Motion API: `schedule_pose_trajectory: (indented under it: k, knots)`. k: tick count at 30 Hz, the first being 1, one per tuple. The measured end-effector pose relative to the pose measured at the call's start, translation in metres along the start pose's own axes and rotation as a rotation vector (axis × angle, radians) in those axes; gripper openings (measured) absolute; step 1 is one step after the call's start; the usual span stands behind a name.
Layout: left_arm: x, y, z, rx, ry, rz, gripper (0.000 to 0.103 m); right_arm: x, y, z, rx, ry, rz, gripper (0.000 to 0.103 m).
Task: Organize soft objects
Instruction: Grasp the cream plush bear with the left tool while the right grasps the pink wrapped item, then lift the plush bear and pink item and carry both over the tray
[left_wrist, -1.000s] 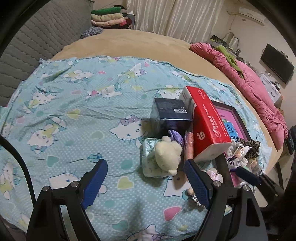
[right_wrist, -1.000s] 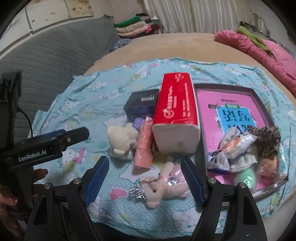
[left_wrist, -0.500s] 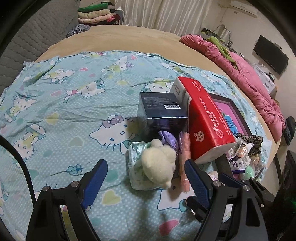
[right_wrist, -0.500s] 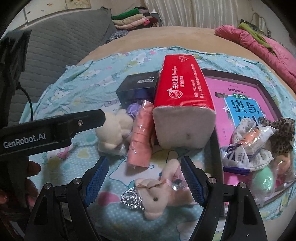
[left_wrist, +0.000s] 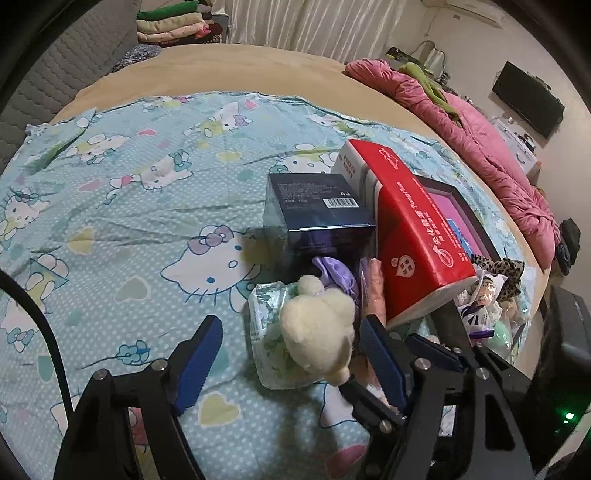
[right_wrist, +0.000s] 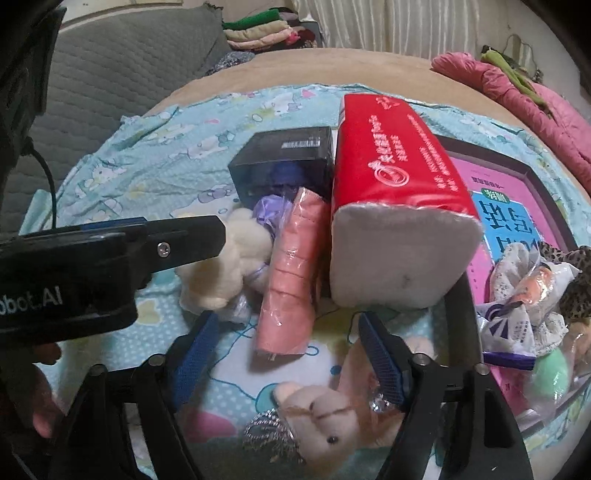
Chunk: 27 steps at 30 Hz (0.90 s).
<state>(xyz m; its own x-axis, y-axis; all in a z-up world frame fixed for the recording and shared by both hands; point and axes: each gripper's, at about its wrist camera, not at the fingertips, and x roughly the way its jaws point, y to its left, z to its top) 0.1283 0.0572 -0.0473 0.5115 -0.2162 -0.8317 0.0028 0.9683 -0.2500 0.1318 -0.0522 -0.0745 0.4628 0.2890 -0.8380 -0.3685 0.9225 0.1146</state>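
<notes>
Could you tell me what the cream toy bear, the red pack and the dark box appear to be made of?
Cream toy bear: plush fabric, by its fuzzy, matte pile. Red pack: stacked soft tissue in thin glossy plastic film; its white end looks fibrous and the wrap shines. Dark box: probably cardboard under clear film, given its sharp edges, printed barcode and reflections.

Both claws came down closer to the toys: the left claw (left_wrist: 291, 352) around the white bear (left_wrist: 319, 328), the right claw (right_wrist: 286, 356) over the pink bunny (right_wrist: 325, 417), both closing.
</notes>
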Motion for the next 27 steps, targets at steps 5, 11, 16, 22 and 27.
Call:
schedule_pose_trajectory:
  k: [5,11,16,22,27]
  knots:
    - [0.005,-0.001,0.001,0.009,0.012,-0.011,0.07,0.013,-0.005,0.0,0.008,0.031,-0.014,0.049]
    - [0.009,-0.005,0.001,0.026,0.023,-0.023,0.062,0.019,-0.012,0.0,0.021,0.043,0.016,0.026]
    - [0.016,-0.005,-0.001,0.017,0.047,-0.066,0.039,0.016,-0.015,0.0,0.028,0.035,0.067,0.015]
    - [0.018,-0.008,-0.002,0.01,0.046,-0.094,0.035,0.002,-0.016,0.0,0.01,0.0,0.078,0.013]
    - [0.004,-0.009,-0.003,0.015,0.015,-0.081,0.034,-0.012,-0.017,-0.001,0.007,-0.031,0.1,0.013]
